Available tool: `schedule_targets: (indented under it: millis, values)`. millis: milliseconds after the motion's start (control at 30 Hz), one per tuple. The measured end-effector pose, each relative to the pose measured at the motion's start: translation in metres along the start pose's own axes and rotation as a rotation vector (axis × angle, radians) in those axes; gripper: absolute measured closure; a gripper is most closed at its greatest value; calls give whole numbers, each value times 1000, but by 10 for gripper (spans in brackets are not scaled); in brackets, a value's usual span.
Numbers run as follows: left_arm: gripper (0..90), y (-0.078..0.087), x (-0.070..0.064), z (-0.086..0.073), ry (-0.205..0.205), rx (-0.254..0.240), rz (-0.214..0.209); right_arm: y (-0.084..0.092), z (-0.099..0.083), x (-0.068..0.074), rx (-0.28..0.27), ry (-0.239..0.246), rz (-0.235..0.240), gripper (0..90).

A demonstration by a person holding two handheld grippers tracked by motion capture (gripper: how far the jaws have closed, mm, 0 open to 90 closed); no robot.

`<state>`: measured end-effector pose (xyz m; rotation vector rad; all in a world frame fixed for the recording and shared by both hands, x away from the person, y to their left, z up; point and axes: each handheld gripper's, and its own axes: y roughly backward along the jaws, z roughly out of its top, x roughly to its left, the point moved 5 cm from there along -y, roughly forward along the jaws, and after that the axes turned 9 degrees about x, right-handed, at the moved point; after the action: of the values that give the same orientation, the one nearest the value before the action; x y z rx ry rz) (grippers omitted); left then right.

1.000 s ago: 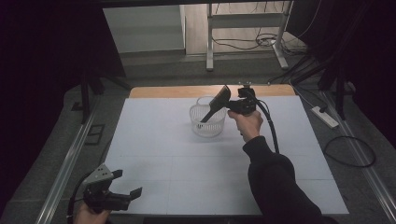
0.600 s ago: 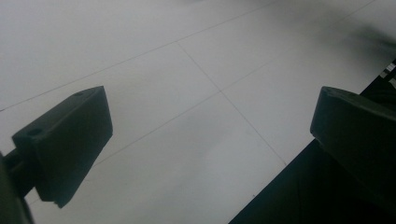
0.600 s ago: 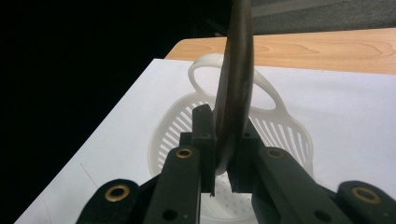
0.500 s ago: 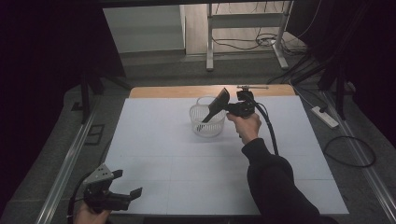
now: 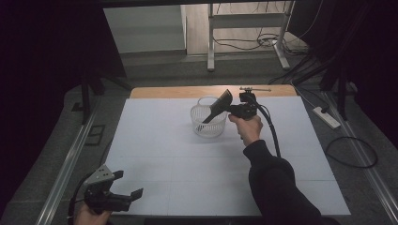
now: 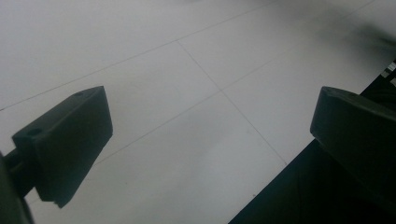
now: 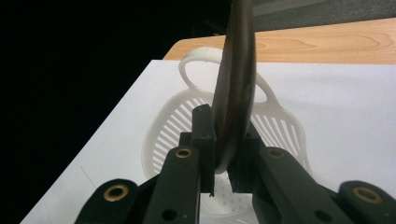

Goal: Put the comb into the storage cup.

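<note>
The left gripper (image 5: 123, 198) sits at the near left corner of the table (image 5: 155, 154), jaws spread with nothing between them; in the left gripper view only bare white sheet and the table's edge lie beyond its pads. The basket (image 5: 209, 121) and the comb (image 5: 217, 107) are well apart from it, far ahead and off to its right, so this claw has no part in the coming move.

The right gripper (image 5: 231, 110) is the one at work. Its jaws are pressed together on the comb (image 7: 235, 88), pinching it near one end. In the right gripper view the comb rises straight up from between the pads, thin edge toward the camera. In the high view its long axis slants: the broad end stands up and away from the claw, the narrow end dips leftward and down into the basket.

The white slotted basket (image 7: 224, 126) lies directly ahead of and below the right claw, its rim just beside the jaws and its handle loop on the far side. Whether the comb's low tip touches the basket floor I cannot tell.

As I judge it, the move turns on that slant: the comb's lower end already points into the basket, so lowering along the axis and then opening should drop it inside.
</note>
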<state>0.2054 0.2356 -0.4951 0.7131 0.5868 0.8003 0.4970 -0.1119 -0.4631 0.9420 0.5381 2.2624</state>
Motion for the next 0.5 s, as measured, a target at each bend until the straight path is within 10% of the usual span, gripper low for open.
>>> schedule_targets:
  millis: [500]
  values:
    - [0,0,0,0,4,4,-1,-1,-5,-7,11,6,-49,801]
